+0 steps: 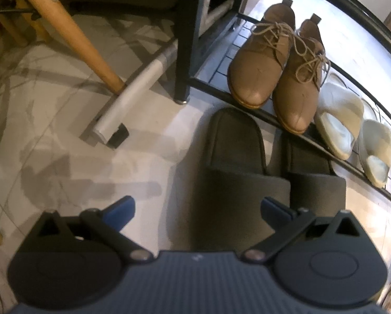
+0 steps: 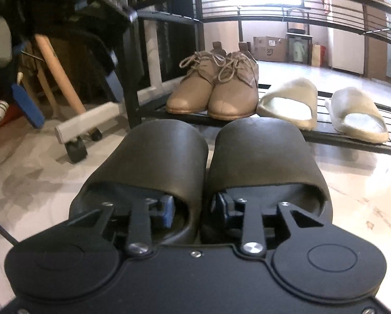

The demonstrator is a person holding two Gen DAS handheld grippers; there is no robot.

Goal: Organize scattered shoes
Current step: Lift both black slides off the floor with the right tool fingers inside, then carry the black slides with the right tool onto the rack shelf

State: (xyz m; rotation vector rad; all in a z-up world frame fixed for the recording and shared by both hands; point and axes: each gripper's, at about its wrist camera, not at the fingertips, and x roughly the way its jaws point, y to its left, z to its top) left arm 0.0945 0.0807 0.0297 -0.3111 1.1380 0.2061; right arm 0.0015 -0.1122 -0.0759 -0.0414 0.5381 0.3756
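right gripper [image 2: 195, 210] clamped on both black slippers' [image 2: 166, 157] inner walls, pair just short of the rack [image 2: 352, 144] | left gripper [image 1: 196, 209] spread wide, holding nothing | tan lace-ups [image 2: 213, 96], cream slides [image 2: 323, 107] parked on rack

Slippers [image 2: 200, 162] lie side by side before the rack [image 2: 326, 141] holding shoes [image 2: 213, 94].
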